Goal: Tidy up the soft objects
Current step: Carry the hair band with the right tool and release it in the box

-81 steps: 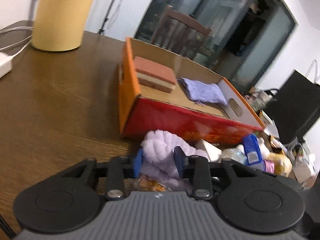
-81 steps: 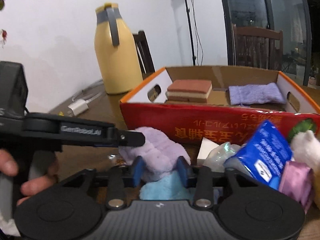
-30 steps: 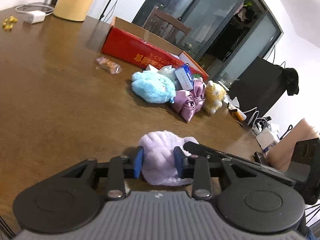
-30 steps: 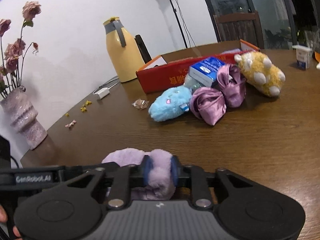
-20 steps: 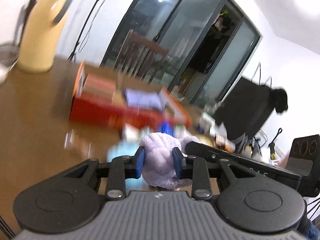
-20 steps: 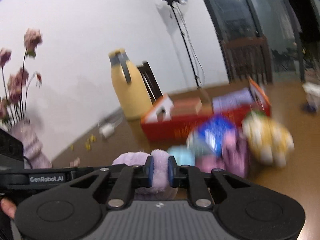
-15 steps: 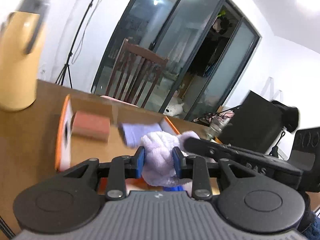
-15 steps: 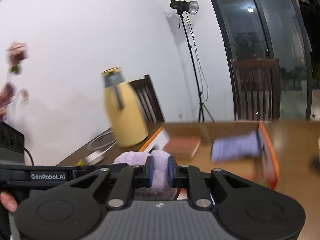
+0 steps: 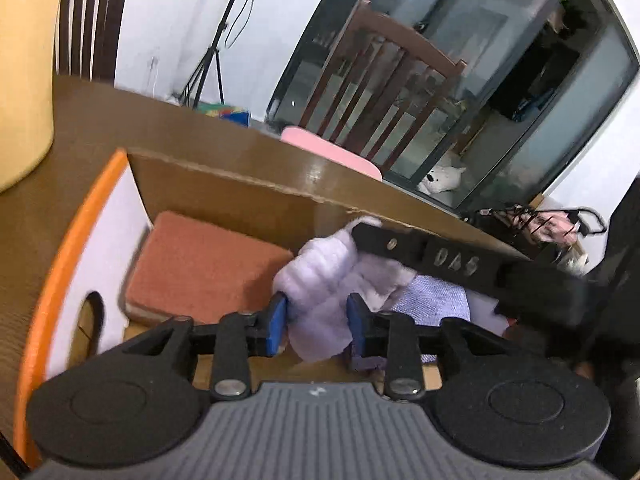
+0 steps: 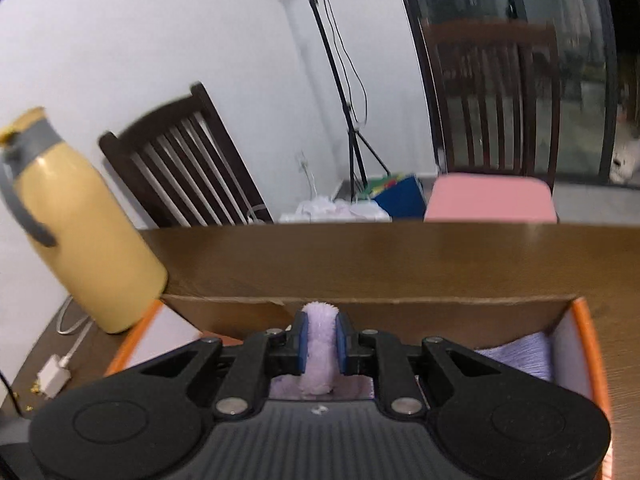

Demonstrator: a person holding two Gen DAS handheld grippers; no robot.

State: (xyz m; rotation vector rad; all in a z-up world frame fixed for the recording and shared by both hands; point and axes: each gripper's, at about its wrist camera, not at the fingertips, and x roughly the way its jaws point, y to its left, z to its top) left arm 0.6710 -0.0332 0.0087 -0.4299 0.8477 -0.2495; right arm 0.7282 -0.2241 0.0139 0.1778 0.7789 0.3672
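- Both claws share one fluffy lilac plush cloth (image 9: 320, 280): the left claw (image 9: 316, 326) has its blue pads loosening around one bunched end, while the right claw (image 10: 319, 344) stays pinched tight on the other end.
- It hangs over the orange-rimmed cardboard box (image 9: 48, 292), between the terracotta sponge block (image 9: 200, 268) and the folded lavender towel (image 9: 436, 300), so the drop is straight down.
- That box sits near the counter's far edge (image 10: 360, 248).

I see a brown wooden table (image 10: 360, 256) carrying an open cardboard box (image 9: 224, 182), with a yellow jug (image 10: 76, 240) at its ten o'clock and a white charger (image 10: 54, 372) at eight.
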